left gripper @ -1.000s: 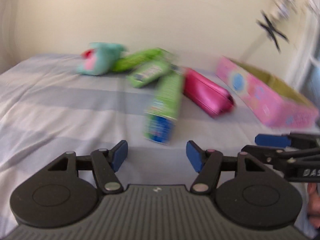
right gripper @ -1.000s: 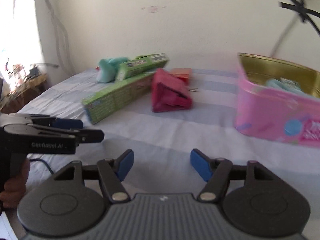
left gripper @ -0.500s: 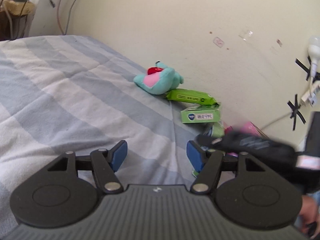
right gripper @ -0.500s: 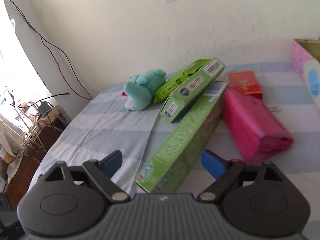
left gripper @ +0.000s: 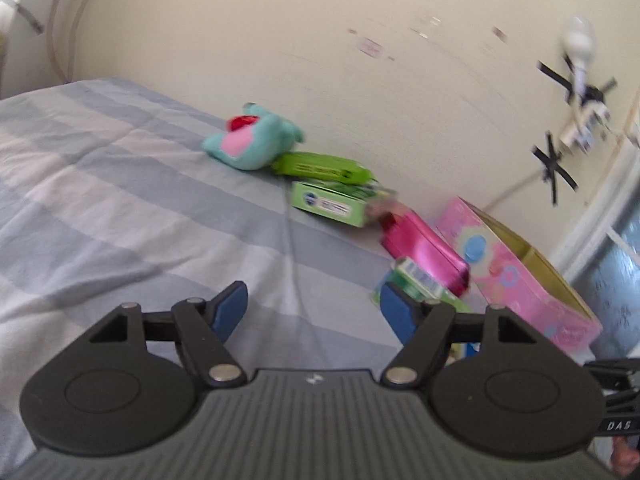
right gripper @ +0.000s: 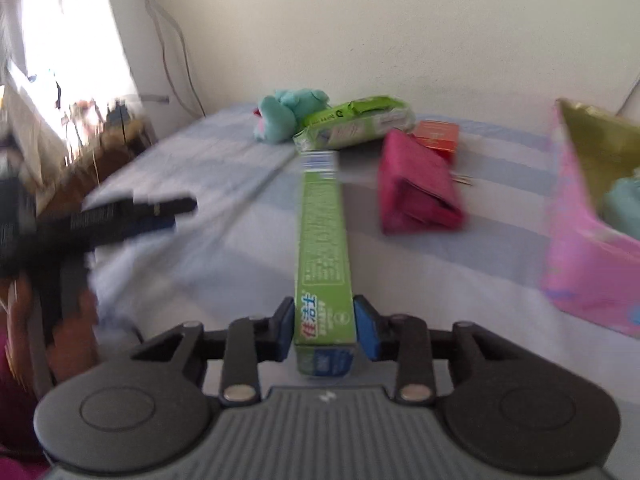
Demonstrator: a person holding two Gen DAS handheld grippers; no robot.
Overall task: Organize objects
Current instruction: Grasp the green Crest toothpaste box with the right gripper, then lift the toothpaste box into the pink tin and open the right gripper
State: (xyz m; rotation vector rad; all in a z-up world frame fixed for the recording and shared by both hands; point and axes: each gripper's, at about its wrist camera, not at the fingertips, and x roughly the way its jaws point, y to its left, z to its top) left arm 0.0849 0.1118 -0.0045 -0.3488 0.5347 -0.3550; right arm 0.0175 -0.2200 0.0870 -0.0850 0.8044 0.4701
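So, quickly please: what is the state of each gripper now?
Left gripper: jaws opening, nothing between them.
Right gripper: shut on the long green box.

**Bright colours on a striped bedsheet**

A bedsheet (right gripper: 224,184) carries wide pale blue and white stripes. A long toothpaste box (right gripper: 323,240) is lime green with a blue and white end. A plush toy (left gripper: 250,142) is teal with a pink patch and a red spot. A pouch (right gripper: 412,188) is shiny magenta. A small box (right gripper: 438,136) is orange-red. A storage box (left gripper: 520,276) is pink outside with blue dots, gold inside. Both grippers are black with blue pads (left gripper: 230,310).
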